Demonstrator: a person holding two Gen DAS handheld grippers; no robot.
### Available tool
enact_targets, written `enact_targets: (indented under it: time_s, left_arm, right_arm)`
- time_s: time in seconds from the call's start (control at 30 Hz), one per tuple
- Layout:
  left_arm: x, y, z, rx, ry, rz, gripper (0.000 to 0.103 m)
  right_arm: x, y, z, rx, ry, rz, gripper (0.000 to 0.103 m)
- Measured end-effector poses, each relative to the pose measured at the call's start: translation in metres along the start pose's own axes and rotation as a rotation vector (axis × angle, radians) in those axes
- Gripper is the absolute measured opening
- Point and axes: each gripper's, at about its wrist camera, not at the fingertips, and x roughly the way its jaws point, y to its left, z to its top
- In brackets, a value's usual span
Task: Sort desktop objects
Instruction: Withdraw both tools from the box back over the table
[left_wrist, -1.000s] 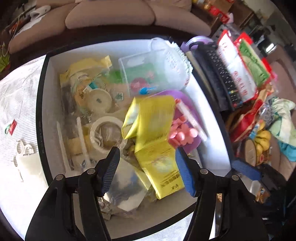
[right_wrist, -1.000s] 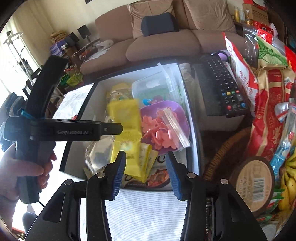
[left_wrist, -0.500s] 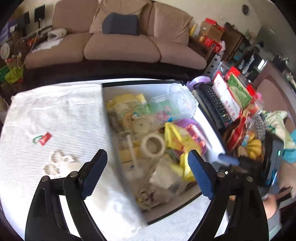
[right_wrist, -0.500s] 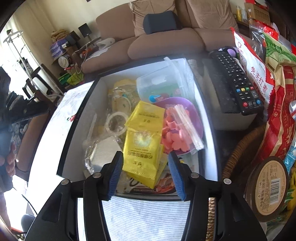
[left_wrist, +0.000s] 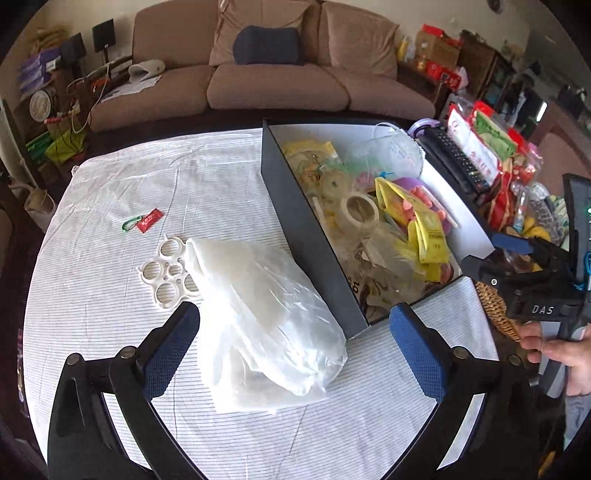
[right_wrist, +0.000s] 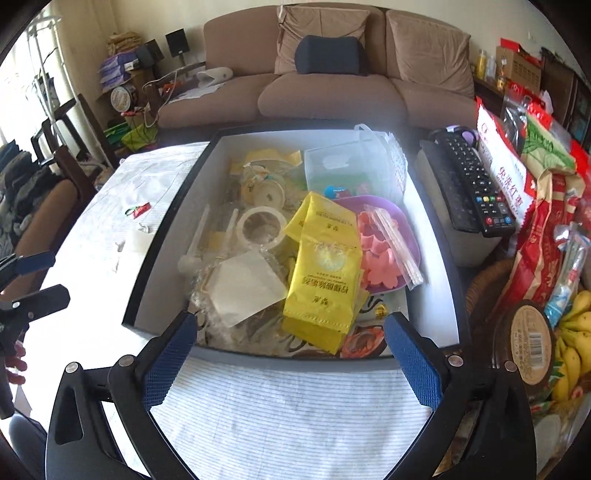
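Both claws are spread and empty: the left claw (left_wrist: 294, 325) is held over the plastic bag (left_wrist: 266, 317) mid-table, beside the box (right_wrist: 173, 236) collecting sorted clutter; the right claw (right_wrist: 288, 347) faces its near wall.

A box (left_wrist: 314, 236) stands on the surface (left_wrist: 184, 192), toward its right side. Inside the box, a roll of tape (right_wrist: 261, 229) lies left of a pile of packets (right_wrist: 325, 273), and a bowl (right_wrist: 391, 210) sits to their right with a plastic tub (right_wrist: 347, 170) behind it. Left of the box, a plastic bag (left_wrist: 266, 317) lies on the surface, touching the box wall. A ring holder (left_wrist: 168, 273) lies partly under the bag's left edge, with a tag (left_wrist: 147, 220) behind it. A remote (right_wrist: 472, 184) lies right of the box, a sofa (right_wrist: 332, 85) behind.
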Motion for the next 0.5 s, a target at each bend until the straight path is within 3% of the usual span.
enact_targets:
  time_s: [0.23,0.5]
  left_arm:
    - [-0.031,-0.003,-0.028,0.012,-0.013,0.027,0.103]
    - [-0.064,0.022,-0.068,-0.024,-0.024,0.057,0.103]
  right_arm:
    - [-0.025,0.032,-0.017,0.001,-0.028,0.007,0.103]
    - [-0.054,0.075,-0.035,0.002,-0.070,0.023,0.103]
